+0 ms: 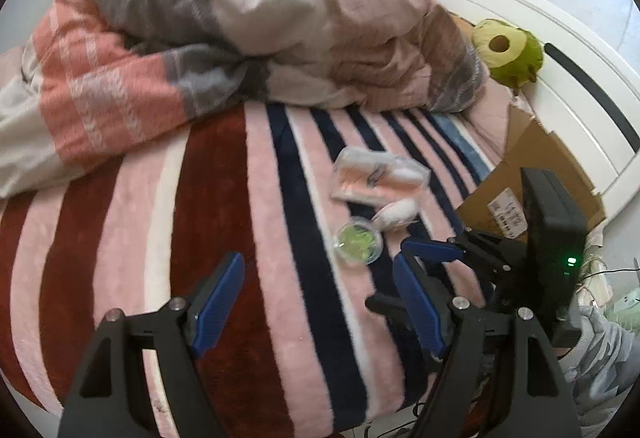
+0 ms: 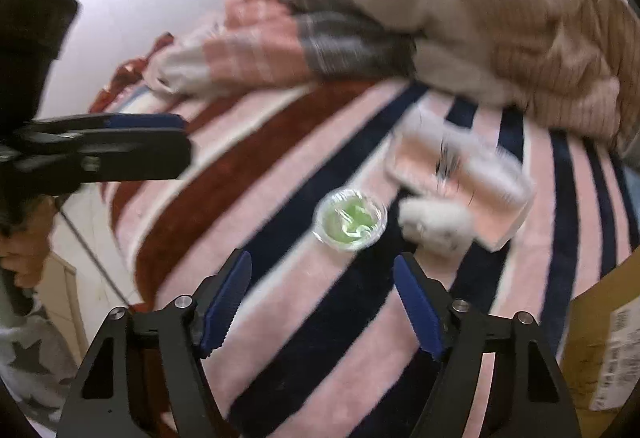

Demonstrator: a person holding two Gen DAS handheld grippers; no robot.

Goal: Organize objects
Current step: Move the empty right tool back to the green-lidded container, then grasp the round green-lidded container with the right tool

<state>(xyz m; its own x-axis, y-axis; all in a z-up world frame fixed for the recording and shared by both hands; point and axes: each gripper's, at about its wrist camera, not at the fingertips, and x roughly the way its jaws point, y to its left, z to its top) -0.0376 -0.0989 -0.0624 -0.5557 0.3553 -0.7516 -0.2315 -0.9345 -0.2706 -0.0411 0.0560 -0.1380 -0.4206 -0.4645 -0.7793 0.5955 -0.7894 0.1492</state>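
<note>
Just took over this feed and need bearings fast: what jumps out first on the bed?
The rumpled quilt piled across the far side of the striped blanket dominates. Nearer, a small clear tub with green contents sits beside a white ball and a clear packet, just ahead of the open right hand-held gripper. A green plush leans on the white headboard.

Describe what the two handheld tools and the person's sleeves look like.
Both the left tool and right tool have black angular frames, silver pivot bolts and blue ridged finger pads. The right one's black body shows a green light. The sleeve is grey with a pale pattern.
</note>
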